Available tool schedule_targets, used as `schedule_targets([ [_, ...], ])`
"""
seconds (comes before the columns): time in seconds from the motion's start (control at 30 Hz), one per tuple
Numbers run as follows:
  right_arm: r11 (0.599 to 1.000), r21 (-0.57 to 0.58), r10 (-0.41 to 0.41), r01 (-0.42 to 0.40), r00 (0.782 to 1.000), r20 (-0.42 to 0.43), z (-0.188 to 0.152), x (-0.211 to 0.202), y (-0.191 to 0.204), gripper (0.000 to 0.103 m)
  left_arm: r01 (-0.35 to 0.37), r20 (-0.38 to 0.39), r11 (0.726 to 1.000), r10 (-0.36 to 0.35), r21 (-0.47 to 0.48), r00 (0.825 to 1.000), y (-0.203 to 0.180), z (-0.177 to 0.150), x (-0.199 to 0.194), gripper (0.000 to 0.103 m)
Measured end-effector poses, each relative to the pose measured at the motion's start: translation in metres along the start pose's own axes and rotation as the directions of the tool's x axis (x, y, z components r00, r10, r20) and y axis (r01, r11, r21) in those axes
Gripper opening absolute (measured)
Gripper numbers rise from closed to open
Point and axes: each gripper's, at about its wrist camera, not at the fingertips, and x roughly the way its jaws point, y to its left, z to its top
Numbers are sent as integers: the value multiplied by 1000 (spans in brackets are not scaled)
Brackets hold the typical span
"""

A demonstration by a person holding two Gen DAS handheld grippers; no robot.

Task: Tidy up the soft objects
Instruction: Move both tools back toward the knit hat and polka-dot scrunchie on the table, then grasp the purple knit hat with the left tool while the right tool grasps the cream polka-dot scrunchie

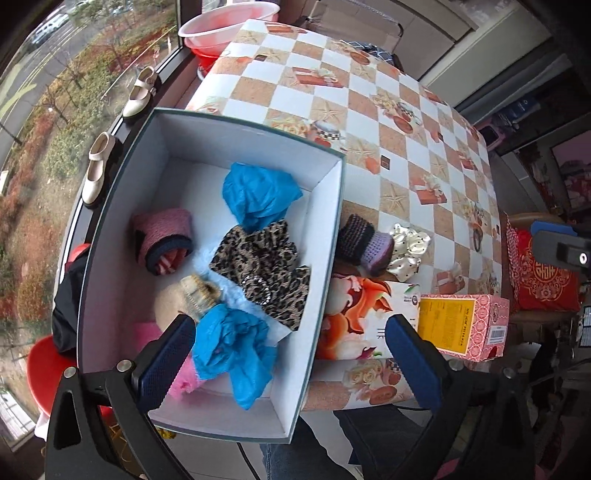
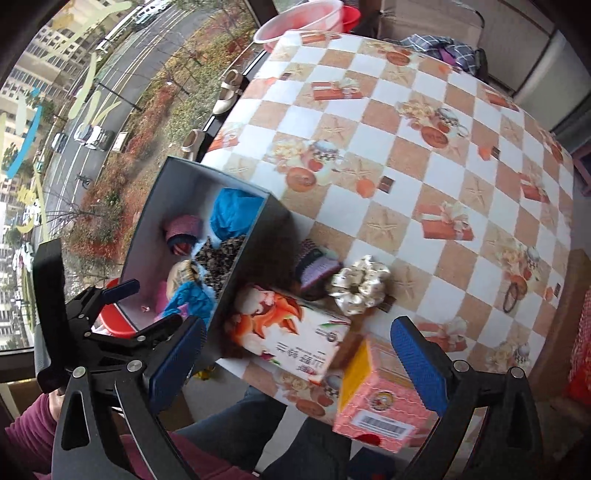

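A white box with a dark green rim (image 1: 334, 206) stands at the table's left edge. It holds two crumpled blue covers (image 1: 258, 194), a leopard-print cloth (image 1: 262, 262), a pink knitted piece (image 1: 162, 240), a beige piece and pink fluff. A dark and purple knitted piece (image 1: 364, 242) and a cream dotted scrunchie (image 1: 406, 247) lie on the table right of the box. My left gripper (image 1: 290, 360) hangs open above the box's near end, holding nothing. My right gripper (image 2: 299, 363) is open and empty over the two cartons, with the scrunchie (image 2: 360, 284) beyond it.
A floral carton (image 2: 288, 332) and a pink carton (image 2: 384, 398) lie at the table's near edge. The checked tablecloth (image 2: 406, 147) stretches beyond, with a dark hair tie (image 2: 513, 291) at right. Shoes (image 1: 96, 170) sit on the windowsill; a pink basin (image 1: 229, 26) stands behind.
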Motion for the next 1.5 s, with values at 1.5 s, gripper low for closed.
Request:
schedule_targets([
  [1.5,961,152,-207,232,965,-163,-37,148,-280,101,-120,-413,992,101,-22,905,-131,76,203,103],
])
